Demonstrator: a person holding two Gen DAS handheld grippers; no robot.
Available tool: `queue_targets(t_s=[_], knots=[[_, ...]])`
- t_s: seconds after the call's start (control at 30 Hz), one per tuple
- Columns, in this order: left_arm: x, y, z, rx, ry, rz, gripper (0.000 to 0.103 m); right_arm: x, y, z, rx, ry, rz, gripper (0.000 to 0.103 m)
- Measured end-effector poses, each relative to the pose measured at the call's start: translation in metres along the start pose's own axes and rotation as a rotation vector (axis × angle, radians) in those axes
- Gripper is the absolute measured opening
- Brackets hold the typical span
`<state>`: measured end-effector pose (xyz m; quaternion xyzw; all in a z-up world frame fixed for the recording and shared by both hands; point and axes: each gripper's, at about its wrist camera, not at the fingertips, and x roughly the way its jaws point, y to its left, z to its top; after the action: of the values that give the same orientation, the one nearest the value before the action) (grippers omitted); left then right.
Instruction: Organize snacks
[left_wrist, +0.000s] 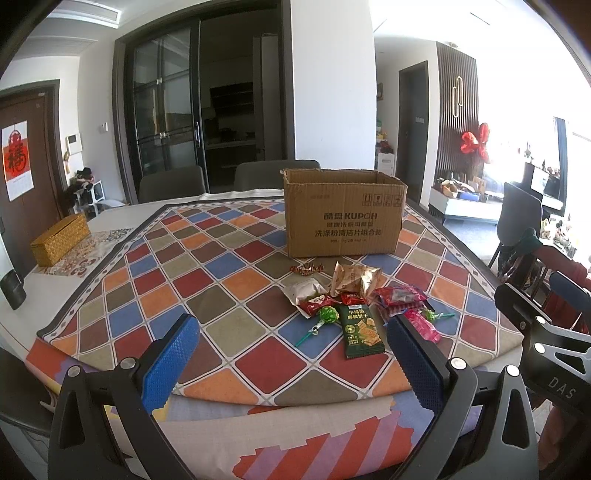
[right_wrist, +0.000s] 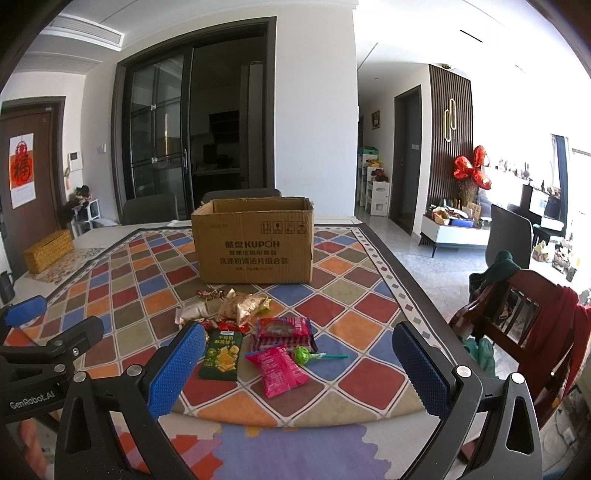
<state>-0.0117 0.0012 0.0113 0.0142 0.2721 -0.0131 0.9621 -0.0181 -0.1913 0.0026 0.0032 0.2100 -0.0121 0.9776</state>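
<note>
An open cardboard box (left_wrist: 343, 218) (right_wrist: 255, 243) stands on the chequered cloth. In front of it lies a loose heap of snacks: a dark green cracker pack (left_wrist: 361, 330) (right_wrist: 221, 355), a gold crinkled bag (left_wrist: 354, 282) (right_wrist: 242, 304), a pink packet (right_wrist: 277, 369) (left_wrist: 423, 326), a red-purple pack (right_wrist: 284, 328) (left_wrist: 400, 297), green lollipops (left_wrist: 327, 317) (right_wrist: 304, 356) and a small wrapped candy (left_wrist: 306, 268). My left gripper (left_wrist: 291, 365) is open, nothing between its fingers, short of the heap. My right gripper (right_wrist: 299, 373) is open too, its blue pads either side of the nearest packets.
A woven yellow box (left_wrist: 61, 240) and a dark mug (left_wrist: 13, 290) sit at the table's left. Grey chairs (left_wrist: 171, 188) stand behind the table. A wooden chair draped with clothes (right_wrist: 524, 321) stands to the right. The cloth's near edge (right_wrist: 295, 421) lies just before the fingers.
</note>
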Motion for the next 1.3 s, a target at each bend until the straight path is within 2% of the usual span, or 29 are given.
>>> queue_targets(t_s=[0.87,1.17,1.3], knots=[[-0.004,0.0,0.001,-0.001,-0.005,0.002,0.103,-0.002,0.001,0.001,-0.005,-0.004,0.003,0.103],[-0.003,0.001,-0.001,-0.006,0.012,-0.007,0.103,0.008,0.005,-0.001,-0.021,0.021,0.014,0.103],[0.009,0.002,-0.006,-0.007,0.029,-0.011,0.103,0.014,0.007,-0.002,-0.031,0.041,0.022,0.103]])
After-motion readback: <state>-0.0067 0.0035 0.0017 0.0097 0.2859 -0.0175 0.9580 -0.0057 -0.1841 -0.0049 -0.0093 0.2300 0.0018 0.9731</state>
